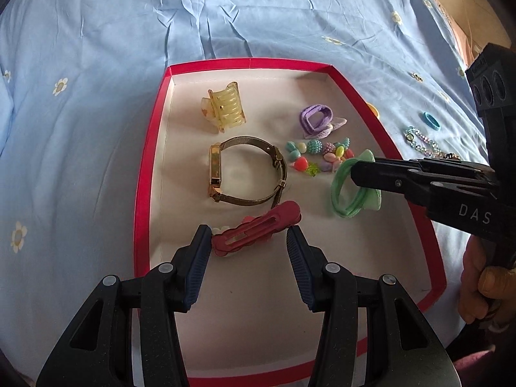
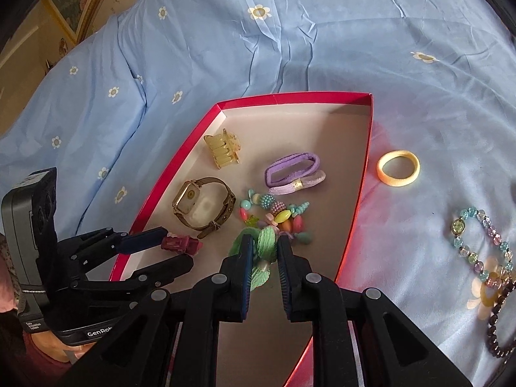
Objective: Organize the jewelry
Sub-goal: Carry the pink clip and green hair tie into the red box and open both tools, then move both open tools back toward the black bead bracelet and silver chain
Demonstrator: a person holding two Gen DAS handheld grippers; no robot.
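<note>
A red-rimmed tray (image 1: 151, 148) (image 2: 364, 174) lies on the bed. In it are a yellow claw clip (image 1: 223, 106) (image 2: 224, 150), a gold watch (image 1: 245, 174) (image 2: 203, 208), a purple hair tie (image 1: 317, 119) (image 2: 295, 169), a colourful bead bracelet (image 1: 319, 156) (image 2: 277, 217) and a dark red hair clip (image 1: 254, 229) (image 2: 180, 244). My left gripper (image 1: 249, 235) (image 2: 175, 251) is open with its jaws on either side of the red clip. My right gripper (image 2: 262, 245) (image 1: 358, 171) is shut on a green hair tie (image 1: 346, 190) (image 2: 262, 251) inside the tray.
On the blue flowered sheet (image 1: 96, 64) right of the tray lie a yellow hair band (image 2: 398, 167), a pastel bead bracelet (image 2: 483, 245) (image 1: 422, 142), a dark bead bracelet (image 2: 500, 319) and a small blue ring (image 1: 430, 120). A framed picture (image 2: 80, 3) stands beyond the bed.
</note>
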